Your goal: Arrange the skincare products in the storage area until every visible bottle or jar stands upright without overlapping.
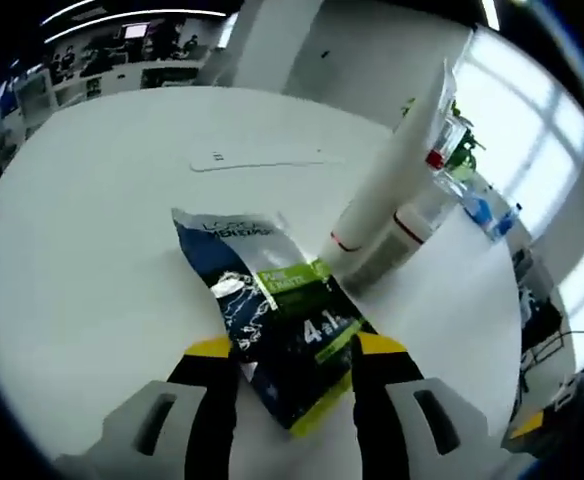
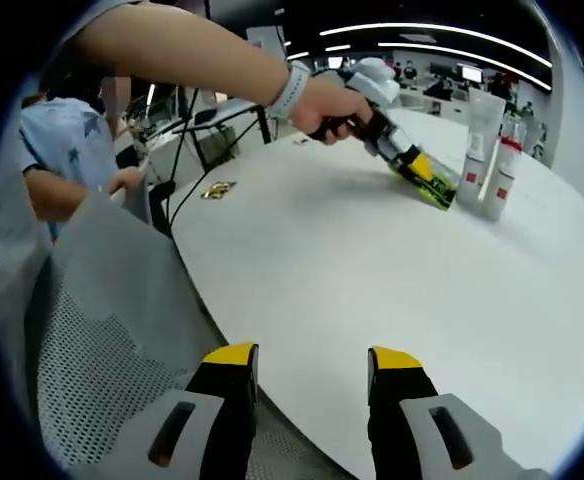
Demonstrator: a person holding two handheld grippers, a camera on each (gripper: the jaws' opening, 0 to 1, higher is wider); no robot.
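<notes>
sachet [image 1: 277, 310] flat between left claw [image 1: 295, 352] jaws

The left gripper [image 1: 294, 352] points toward 12 o'clock, jaws parted. The right gripper [image 2: 302, 358] has jaws spread. At 12 o'clock, the person's left hand [image 2: 334, 102] grips its handle, arm outstretched.

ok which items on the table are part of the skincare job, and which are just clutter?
Job items:
dark blue and green sachet lying flat, between the left gripper's jaws
tall white tube with red band, upright
second white tube with red band, upright beside it

Clutter:
flat white remote-like object
small yellow-black item near table edge
</notes>
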